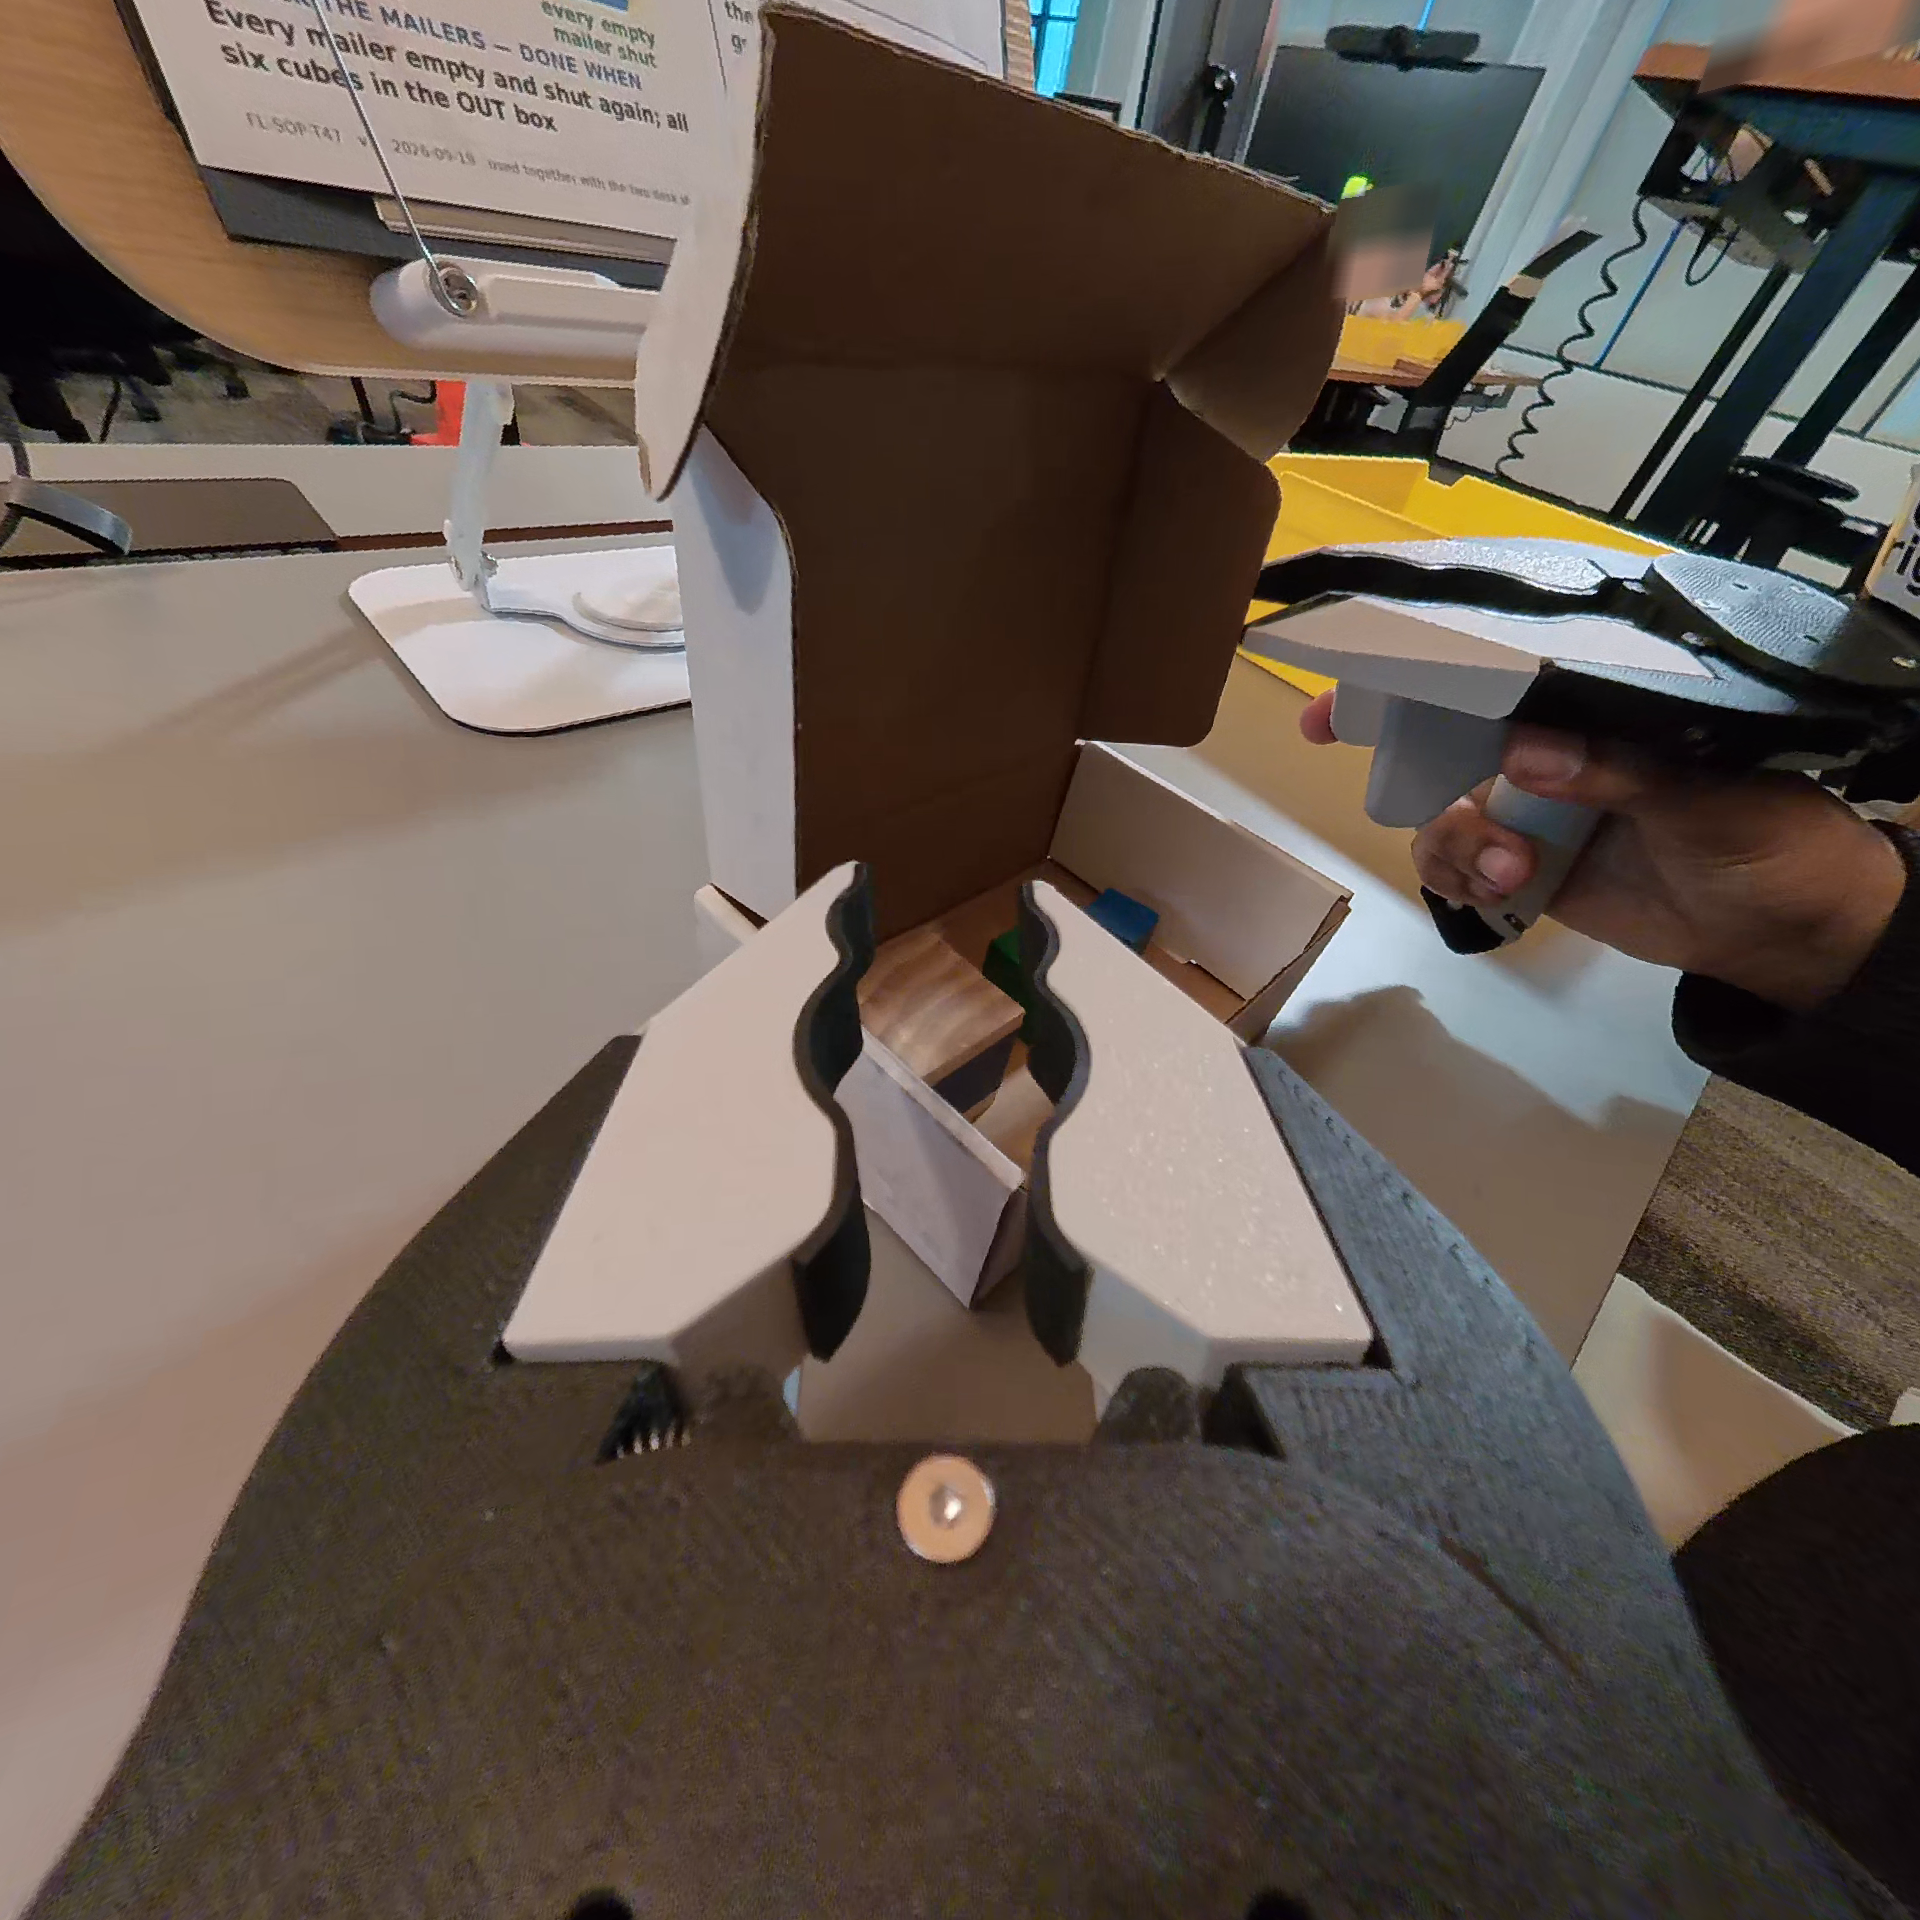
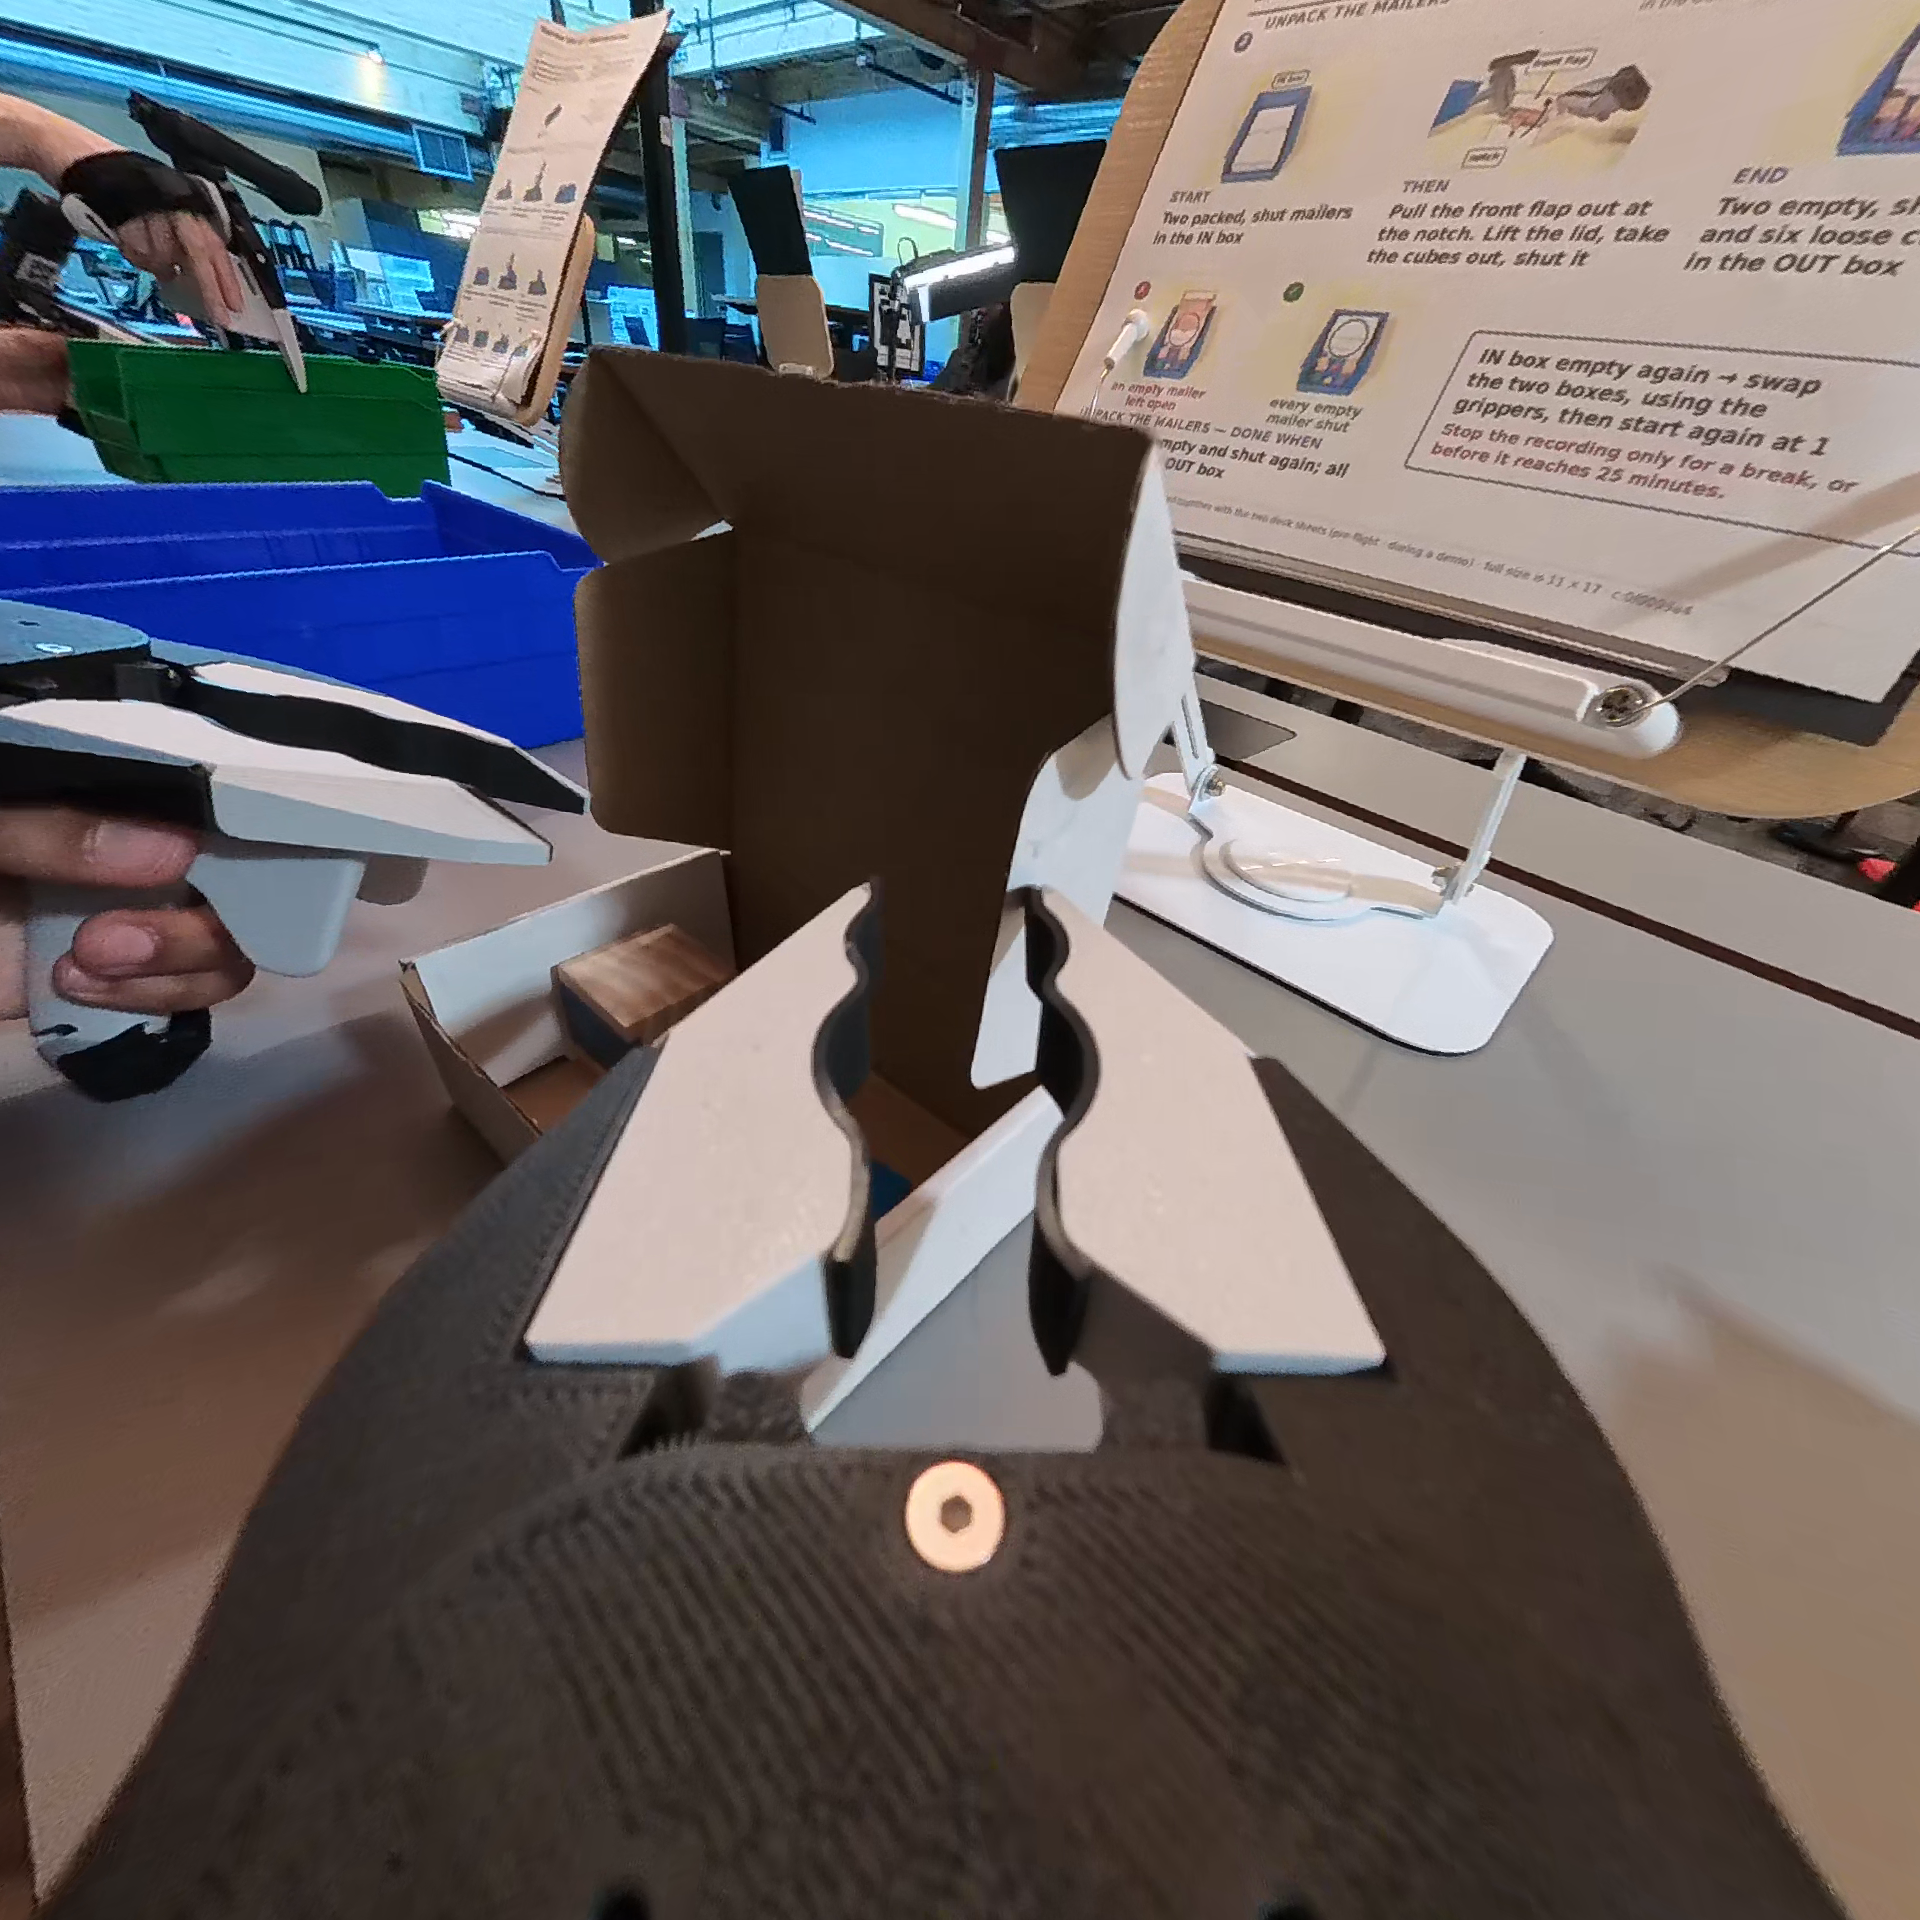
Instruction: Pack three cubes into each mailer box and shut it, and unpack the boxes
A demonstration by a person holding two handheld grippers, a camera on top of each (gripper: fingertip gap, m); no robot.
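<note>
1. The mailer box point(image 1: 1195, 873) sits on the pale table point(image 1: 260, 935) with its lid point(image 1: 987, 468) standing upright, brown inside face toward both cameras.
2. Inside the open tray, the left wrist view shows a wooden cube point(image 1: 940, 997), a green cube point(image 1: 1006, 961) just right of it, and a blue cube point(image 1: 1122, 920) farther right, near the tray's far wall.
3. The left gripper point(image 1: 940, 925) hangs over the near corner of the tray; its jaws stand apart with a clear gap, and nothing is held between them.
4. The right gripper point(image 2: 951, 940) hangs at the opposite side of the same box, its jaws likewise parted and empty; a white wall of the tray shows through the gap.
5. In the right wrist view, the wooden cube point(image 2: 644, 982) lies at the left end of the tray, and a patch of the blue cube point(image 2: 888, 1190) shows low between the fingers.
6. Each view shows the other gripper farther off, side-on, with a hand point(image 1: 1662, 883) wrapped around its grey handle; from that angle I cannot tell its jaw gap.
7. A white stand point(image 2: 1340, 935) carrying an instruction sheet point(image 2: 1558, 312) sits on the table behind the box.
8. A blue bin point(image 2: 312, 603) lies far left in the right wrist view, and a yellow bin point(image 1: 1382, 509) lies beyond the lid in the left.
</note>
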